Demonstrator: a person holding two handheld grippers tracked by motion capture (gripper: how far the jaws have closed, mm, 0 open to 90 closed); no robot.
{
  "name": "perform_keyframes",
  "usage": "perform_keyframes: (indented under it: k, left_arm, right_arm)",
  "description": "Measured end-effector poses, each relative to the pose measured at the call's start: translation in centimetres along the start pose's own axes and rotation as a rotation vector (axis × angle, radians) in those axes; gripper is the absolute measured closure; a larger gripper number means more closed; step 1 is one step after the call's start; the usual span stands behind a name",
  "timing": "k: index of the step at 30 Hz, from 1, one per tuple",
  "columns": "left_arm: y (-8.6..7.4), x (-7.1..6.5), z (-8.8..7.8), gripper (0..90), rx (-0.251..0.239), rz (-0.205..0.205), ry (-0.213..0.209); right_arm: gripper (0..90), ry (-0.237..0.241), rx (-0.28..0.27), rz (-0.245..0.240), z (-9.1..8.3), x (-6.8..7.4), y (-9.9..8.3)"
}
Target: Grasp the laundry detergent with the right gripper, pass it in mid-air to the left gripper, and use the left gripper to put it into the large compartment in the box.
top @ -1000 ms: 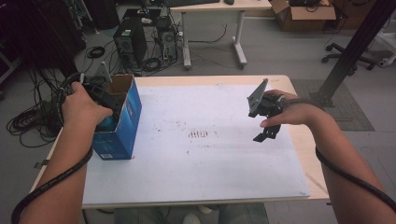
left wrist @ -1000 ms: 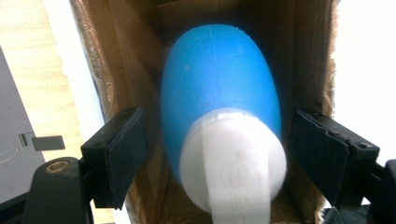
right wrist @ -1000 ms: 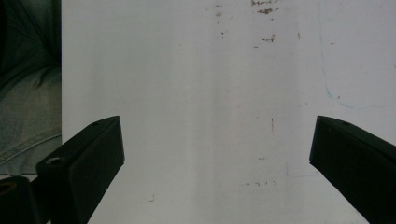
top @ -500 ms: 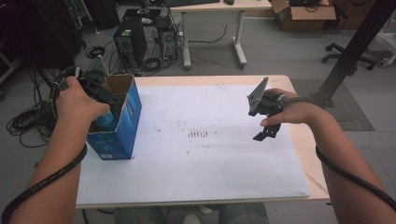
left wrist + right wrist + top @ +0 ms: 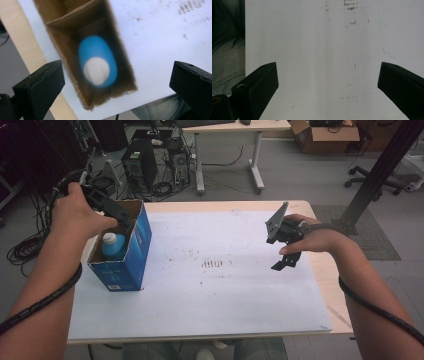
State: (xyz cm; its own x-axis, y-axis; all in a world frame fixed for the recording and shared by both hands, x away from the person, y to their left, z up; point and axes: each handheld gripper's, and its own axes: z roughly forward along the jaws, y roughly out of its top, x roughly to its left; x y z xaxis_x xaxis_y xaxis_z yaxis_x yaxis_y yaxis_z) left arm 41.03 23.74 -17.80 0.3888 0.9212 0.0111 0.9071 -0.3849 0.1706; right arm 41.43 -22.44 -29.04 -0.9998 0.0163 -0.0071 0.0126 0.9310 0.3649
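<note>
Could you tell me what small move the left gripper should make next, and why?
Probably lift the left gripper clear of the blue box: its jaws have just been opening with nothing between them, and the blue bottle stands inside the box, apparently released.

The high view looked forward and down on the whole table [image 5: 200, 270] from above the person's side. The left gripper view looked steeply down, close, into the box [image 5: 75, 37]; the right gripper view faced the white sheet [image 5: 324, 50] closely, a surface all three views shared.
</note>
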Motion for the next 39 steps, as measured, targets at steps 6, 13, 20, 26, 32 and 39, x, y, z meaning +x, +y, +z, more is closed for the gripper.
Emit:
perform_keyframes:
  k: [6, 13, 20, 26, 32, 39]
  left_arm:
    - [0.7, -2.0, -1.9, 0.2, -0.06, 0.21, -0.025]
    - [1.5, -5.0, -2.6, 0.1, -0.074, 0.491, -0.03]
    - [2.1, -7.1, -2.8, 0.1, -0.087, 0.688, -0.015]
    - [2.3, -8.8, -2.3, 0.1, -0.074, 0.843, -0.038]
    - [2.1, -10.5, -1.6, 0.1, -0.055, 0.985, -0.064]
    - [2.1, -12.6, -0.8, 0.1, -0.025, 1.068, -0.054]
  right_arm:
    - [3.1, -0.007, -0.004, 0.004, -0.4, -0.1, 0.1]
    - [3.2, -0.01, 0.004, 0.001, -0.8, 0.0, 0.4]
    - [3.0, -0.017, 0.012, 0.004, -1.2, 0.0, 0.6]
    - [3.2, -0.018, 0.018, 0.003, -1.4, -0.1, 0.8]
    - [3.2, -0.019, 0.026, 0.0, -1.6, -0.1, 1.1]
    - [3.2, -0.018, 0.032, -0.006, -1.5, -0.2, 1.5]
